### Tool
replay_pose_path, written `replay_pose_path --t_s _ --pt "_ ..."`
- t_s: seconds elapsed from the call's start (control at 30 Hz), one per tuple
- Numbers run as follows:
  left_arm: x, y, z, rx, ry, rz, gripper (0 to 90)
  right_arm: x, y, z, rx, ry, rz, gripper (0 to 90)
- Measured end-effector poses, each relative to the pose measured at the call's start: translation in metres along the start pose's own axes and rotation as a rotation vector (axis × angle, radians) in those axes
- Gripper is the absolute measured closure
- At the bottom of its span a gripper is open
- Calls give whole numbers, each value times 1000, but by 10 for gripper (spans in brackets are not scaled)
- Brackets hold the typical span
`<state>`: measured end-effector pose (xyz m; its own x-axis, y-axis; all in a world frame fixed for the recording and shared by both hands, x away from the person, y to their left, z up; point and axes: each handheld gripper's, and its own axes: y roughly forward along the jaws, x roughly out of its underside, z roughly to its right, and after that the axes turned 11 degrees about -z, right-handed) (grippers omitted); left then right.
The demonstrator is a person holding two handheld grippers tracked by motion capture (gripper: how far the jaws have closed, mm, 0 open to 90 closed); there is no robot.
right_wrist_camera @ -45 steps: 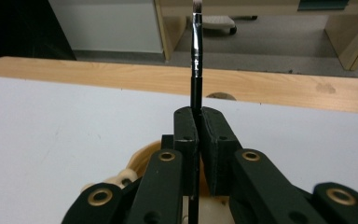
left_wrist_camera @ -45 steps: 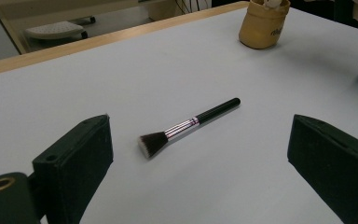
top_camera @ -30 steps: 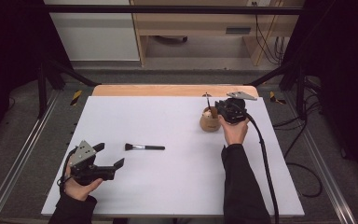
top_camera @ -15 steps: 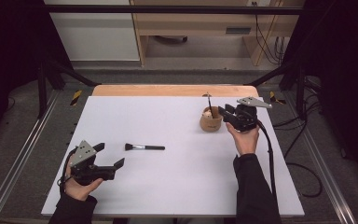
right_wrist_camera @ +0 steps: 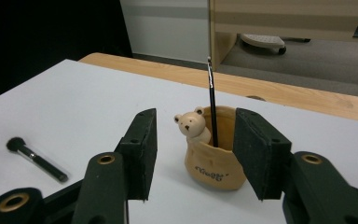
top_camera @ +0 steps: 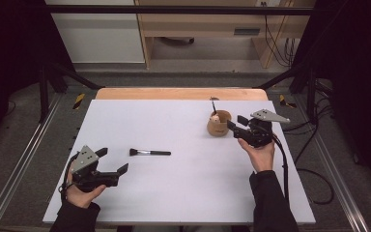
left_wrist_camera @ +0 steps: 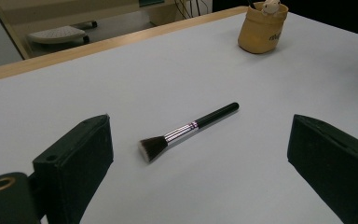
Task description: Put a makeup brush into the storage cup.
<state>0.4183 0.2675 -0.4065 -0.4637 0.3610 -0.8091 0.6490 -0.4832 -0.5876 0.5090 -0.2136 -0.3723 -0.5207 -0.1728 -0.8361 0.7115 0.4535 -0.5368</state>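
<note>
A white bench (top_camera: 183, 193) with a wooden far edge fills my feed, dark floor around it. My right gripper (top_camera: 239, 126) sits just beside the tan bear pot (top_camera: 219, 123), jaws released, empty, not touching it; a thin black brush (right_wrist_camera: 211, 100) stands upright inside. My left gripper (top_camera: 112, 161) rests near the front left, jaws spread wide with nothing between them. The makeup brush (top_camera: 149, 152) lies flat just ahead of it, bristles pointing left.

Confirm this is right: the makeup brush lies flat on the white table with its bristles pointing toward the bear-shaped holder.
Not quite. The makeup brush lies flat on the white table, but its bristles point away from the bear-shaped holder; the handle end faces it. The high view shows this.
</note>
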Motion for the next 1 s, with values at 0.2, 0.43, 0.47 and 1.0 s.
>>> replay_pose_path --t_s 0.2,0.43,0.47,1.0 --pt "0 0 0 0 -2 0 60 9 -10 -3 -17 -8 5 443" --pt "0 0 1 -1 -2 -1 58 21 -23 -5 -34 -19 26 360" --pt "0 0 1 -1 -2 -1 58 22 -24 -6 -34 -17 29 347" --pt "0 0 0 -1 -5 -1 58 47 -42 -16 -72 -63 36 225"
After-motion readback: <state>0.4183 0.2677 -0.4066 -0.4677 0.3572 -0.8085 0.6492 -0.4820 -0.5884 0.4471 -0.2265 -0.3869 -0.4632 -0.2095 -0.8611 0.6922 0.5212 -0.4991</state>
